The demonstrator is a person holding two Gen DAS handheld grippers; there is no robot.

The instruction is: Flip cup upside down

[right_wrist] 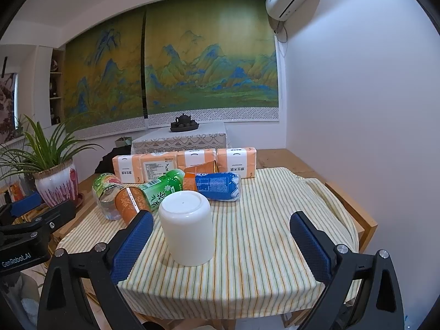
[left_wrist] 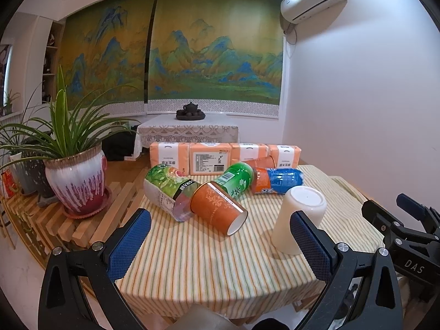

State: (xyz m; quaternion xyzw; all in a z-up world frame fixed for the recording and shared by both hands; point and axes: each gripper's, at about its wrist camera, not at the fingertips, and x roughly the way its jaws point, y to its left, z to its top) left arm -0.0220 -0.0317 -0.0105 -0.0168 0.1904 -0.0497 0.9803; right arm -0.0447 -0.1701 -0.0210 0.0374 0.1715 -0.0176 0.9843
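Standing mouth-down on the striped tablecloth (right_wrist: 247,236), with its flat base turned upward, the white cup (right_wrist: 187,228) was seen near the front of the table, apart from both tools. The right gripper (right_wrist: 221,242) was held spread wide and empty, its blue-padded fingers (right_wrist: 132,242) set to either side of the cup's position but short of it, with nothing touched. The left gripper (left_wrist: 220,243) was likewise held spread and empty, and from its view the cup (left_wrist: 298,217) was partly covered by the right-hand blue pad, though no contact could be confirmed. Behind the cup, a cluster of things was laid on its side: an orange paper cup (left_wrist: 218,209) with its open mouth turned toward the front, a clear bottle with a green label (left_wrist: 167,189) touching it, a green tea bottle (left_wrist: 236,178), and a blue-and-orange bottle (left_wrist: 277,180). A second orange paper cup (right_wrist: 202,168) was lying further back, against a row of orange tissue packs (right_wrist: 181,165). A potted plant (left_wrist: 78,181) in a white and purple pot was set on a slatted wooden surface to the left of the cloth. In the left wrist view the right gripper's black body was seen at the right edge.
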